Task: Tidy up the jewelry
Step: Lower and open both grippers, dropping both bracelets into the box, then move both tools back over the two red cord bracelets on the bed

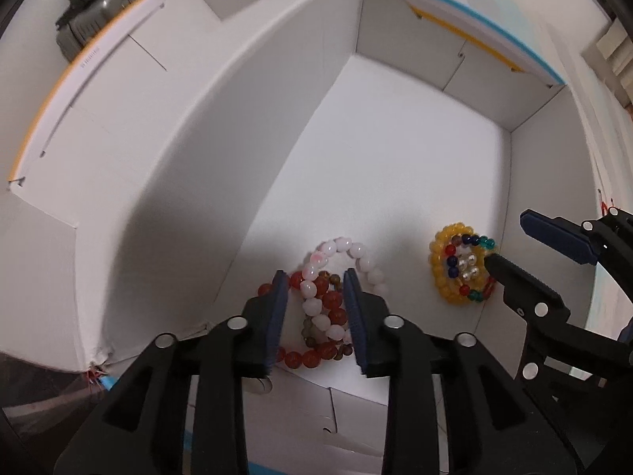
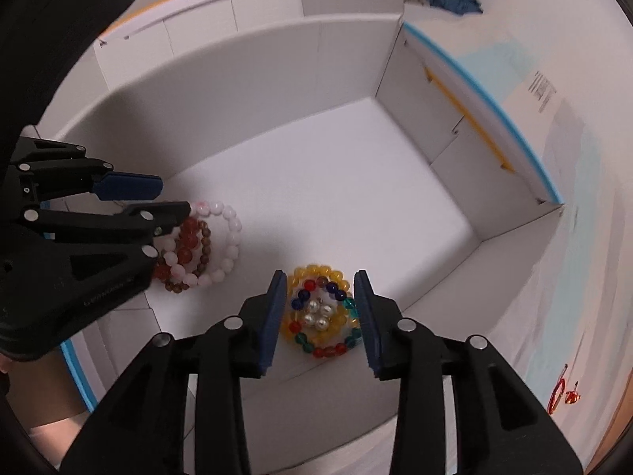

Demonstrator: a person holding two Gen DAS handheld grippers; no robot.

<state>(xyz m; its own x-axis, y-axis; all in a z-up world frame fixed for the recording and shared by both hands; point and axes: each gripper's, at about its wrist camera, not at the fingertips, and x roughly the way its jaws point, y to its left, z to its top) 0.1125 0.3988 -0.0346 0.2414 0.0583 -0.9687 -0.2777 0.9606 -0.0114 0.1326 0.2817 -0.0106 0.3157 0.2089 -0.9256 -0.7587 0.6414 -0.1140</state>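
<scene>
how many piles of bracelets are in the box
2. One pile of pink, red and brown strands lies between the left gripper's fingers; the other pile, yellow and multicolour, lies between the right gripper's.

**Two bracelet piles sitting apart in one box compartment**

A box (image 2: 467, 91) is standing open, with a tall divider wall (image 1: 221, 126) running along the left of its compartment. Two bracelet heaps are lying on the floor near the front wall. The left heap (image 1: 328, 301) is sitting near the divider, between the fingers of the left gripper (image 1: 316, 308). The right heap (image 2: 322, 312) is lying well apart from it, nearer the right wall, between the fingers of the right gripper (image 2: 320, 316). Behind both heaps the floor is stretching to the back wall.
</scene>
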